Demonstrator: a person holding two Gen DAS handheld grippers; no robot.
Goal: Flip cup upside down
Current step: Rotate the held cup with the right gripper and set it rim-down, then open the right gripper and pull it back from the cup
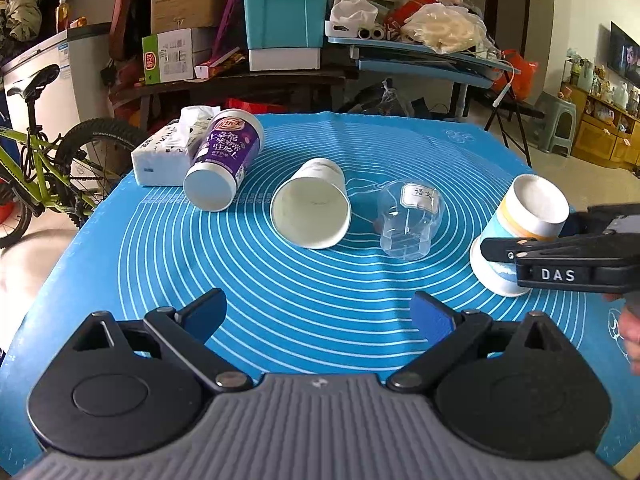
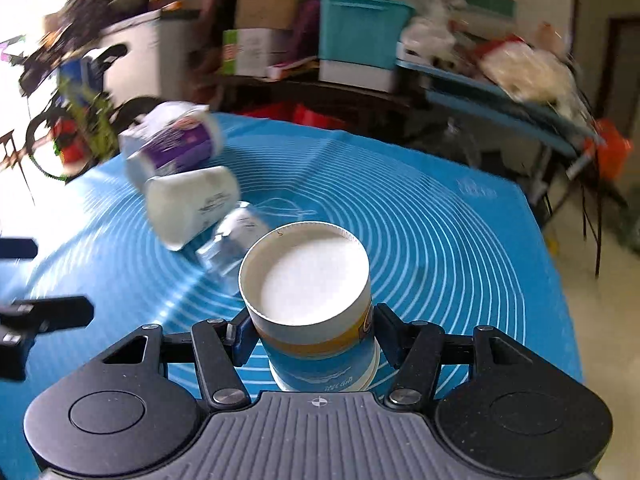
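Note:
A blue, orange and white paper cup (image 2: 316, 320) stands upside down on the blue mat (image 2: 460, 240), base up. My right gripper (image 2: 314, 334) is shut on the cup's sides, one finger on each side. In the left wrist view the same cup (image 1: 520, 232) stands at the right with the right gripper's fingers (image 1: 532, 248) around it. My left gripper (image 1: 318, 314) is open and empty above the mat's near edge. A white paper cup (image 1: 310, 204), a purple cup (image 1: 224, 156) and a clear plastic cup (image 1: 410, 220) lie on their sides.
A tissue pack (image 1: 164, 152) lies at the mat's far left by the purple cup. Behind the table stand a cluttered bench with a teal bin (image 1: 284, 20), boxes and bags. A green bicycle (image 1: 36, 168) stands to the left.

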